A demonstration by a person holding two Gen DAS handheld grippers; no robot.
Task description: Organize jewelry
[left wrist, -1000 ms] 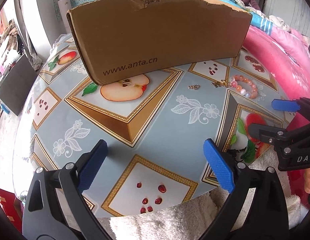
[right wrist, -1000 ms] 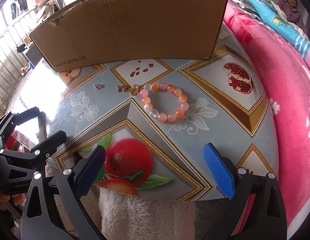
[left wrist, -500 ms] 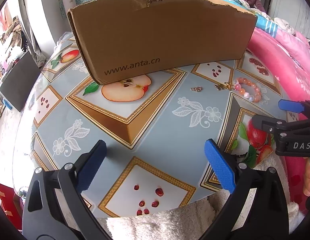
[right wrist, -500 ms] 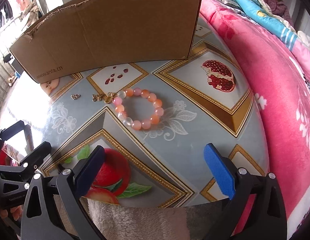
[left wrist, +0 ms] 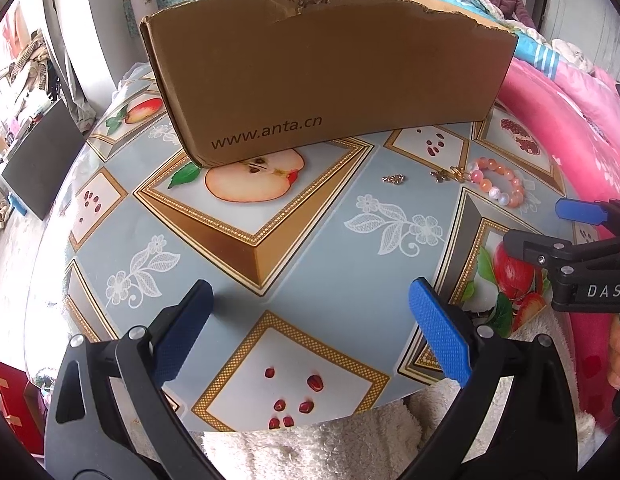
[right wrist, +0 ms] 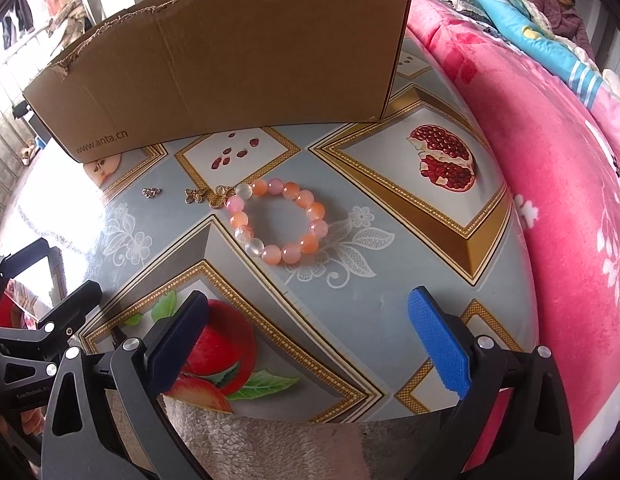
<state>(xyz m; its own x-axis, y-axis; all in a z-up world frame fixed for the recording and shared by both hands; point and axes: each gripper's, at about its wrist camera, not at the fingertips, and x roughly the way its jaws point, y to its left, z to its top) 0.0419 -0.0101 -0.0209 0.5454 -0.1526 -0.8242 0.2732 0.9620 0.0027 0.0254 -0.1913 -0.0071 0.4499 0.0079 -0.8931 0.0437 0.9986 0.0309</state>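
A pink and orange bead bracelet (right wrist: 277,220) lies on the round table; it also shows in the left wrist view (left wrist: 496,186). A gold butterfly charm (right wrist: 194,196) and a gold clasp (right wrist: 219,196) lie just left of it, and a small silver charm (right wrist: 151,192) lies further left, also seen from the left (left wrist: 394,178). An open brown cardboard box (right wrist: 229,60) stands behind them. My right gripper (right wrist: 305,340) is open and empty, short of the bracelet. My left gripper (left wrist: 310,332) is open and empty over the table's front.
The table (left wrist: 342,280) has a fruit-pattern cover. A pink blanket (right wrist: 550,160) lies on the bed to the right, where a person (right wrist: 562,4) sits. White towel (left wrist: 310,448) hangs at the near edge. A dark panel (left wrist: 41,160) stands left.
My right gripper has moved forward toward the bracelet and a little right. My left gripper has drifted slightly forward. Both stay open and the jewelry has not moved.
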